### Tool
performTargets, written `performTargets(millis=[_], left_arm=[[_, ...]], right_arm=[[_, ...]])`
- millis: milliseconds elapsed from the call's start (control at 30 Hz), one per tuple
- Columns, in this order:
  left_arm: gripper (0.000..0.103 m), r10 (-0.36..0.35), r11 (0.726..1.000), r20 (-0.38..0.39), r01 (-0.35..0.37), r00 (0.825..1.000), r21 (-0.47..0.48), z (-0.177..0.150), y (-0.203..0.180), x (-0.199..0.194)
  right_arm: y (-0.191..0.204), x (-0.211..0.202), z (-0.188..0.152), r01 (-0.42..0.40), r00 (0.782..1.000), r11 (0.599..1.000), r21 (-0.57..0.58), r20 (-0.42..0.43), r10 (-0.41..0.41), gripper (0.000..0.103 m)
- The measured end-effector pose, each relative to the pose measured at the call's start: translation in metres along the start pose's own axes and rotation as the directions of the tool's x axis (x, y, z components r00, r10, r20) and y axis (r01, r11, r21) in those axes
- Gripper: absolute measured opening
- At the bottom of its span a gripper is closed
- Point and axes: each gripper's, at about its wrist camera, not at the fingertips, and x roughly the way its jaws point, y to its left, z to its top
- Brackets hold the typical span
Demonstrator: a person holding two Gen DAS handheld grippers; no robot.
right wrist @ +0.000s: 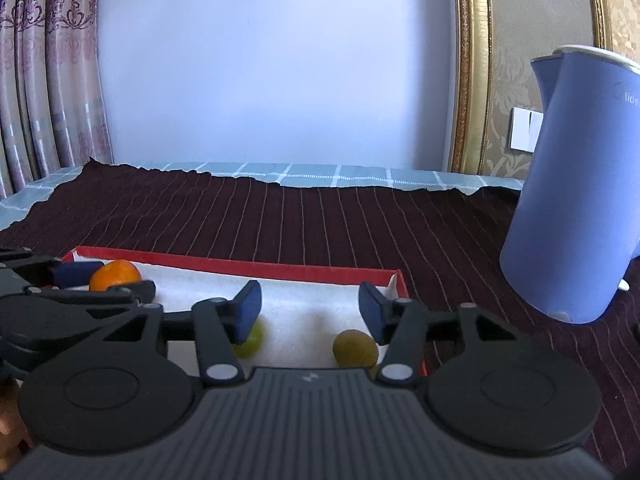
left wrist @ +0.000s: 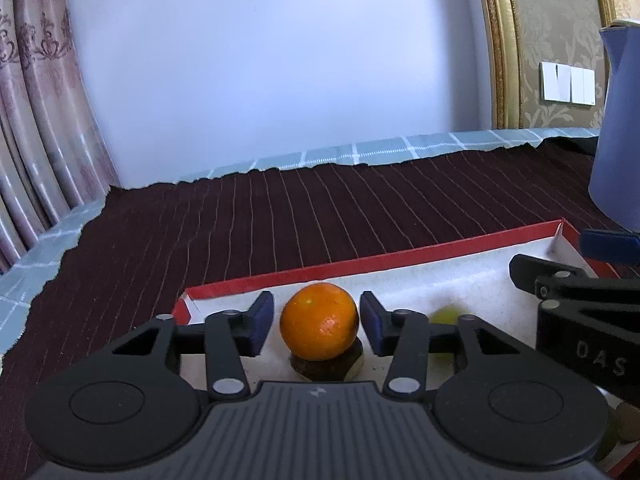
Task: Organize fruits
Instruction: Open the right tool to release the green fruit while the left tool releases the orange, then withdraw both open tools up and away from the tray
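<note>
A red-rimmed tray [left wrist: 360,260] with a white floor lies on the dark striped cloth. In it an orange [left wrist: 319,322] rests on top of a dark brown, flattish thing [left wrist: 326,368]. My left gripper [left wrist: 317,320] is open, its blue pads flanking the orange with a thin gap on each side. A green grape [left wrist: 444,314] lies behind its right finger. In the right wrist view my right gripper [right wrist: 310,314] stands open over the tray [right wrist: 240,266], with nothing between its pads. One green grape [right wrist: 355,348] lies near its right pad, another [right wrist: 250,342] under its left pad. The orange [right wrist: 115,276] shows at the left.
A tall blue kettle [right wrist: 580,200] stands on the cloth just right of the tray. A few pale fruits [left wrist: 624,420] lie at the tray's near right corner. Dark striped cloth [right wrist: 320,216] stretches behind the tray to a checked tablecloth edge and the wall.
</note>
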Motion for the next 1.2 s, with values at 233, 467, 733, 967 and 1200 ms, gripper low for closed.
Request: performTargets(millis=[233, 467, 733, 967, 1200], left_arm=[[0.053, 0.008, 1.000, 0.008, -0.008, 1.000, 0.016, -0.001, -0.004, -0.001], [0.053, 0.010, 1.000, -0.009, -0.010, 1.000, 0.010, -0.001, -0.001, 0.002], [0.058, 0.009, 1.000, -0.040, -0.010, 0.999, -0.009, -0.005, 0.005, -0.003], [0.066, 0.023, 0.999, -0.039, -0.024, 0.999, -0.029, -0.012, 0.013, -0.019], [0.071, 0.015, 0.998, -0.047, -0.017, 0.999, -0.058, -0.020, 0.023, -0.031]], right_arm=[[0.002, -0.002, 0.000, 0.003, 1.000, 1.000, -0.010, 0.007, -0.003, 0.060], [0.004, -0.003, -0.001, 0.007, 1.000, 1.000, -0.023, 0.012, -0.007, 0.065], [0.004, -0.009, -0.002, 0.010, 1.000, 1.000, -0.020, 0.027, -0.010, 0.078], [0.006, -0.019, -0.007, 0.024, 0.999, 0.999, -0.025, 0.048, -0.023, 0.092], [0.006, -0.032, -0.017, 0.026, 0.998, 1.000, -0.006, 0.057, -0.026, 0.100]])
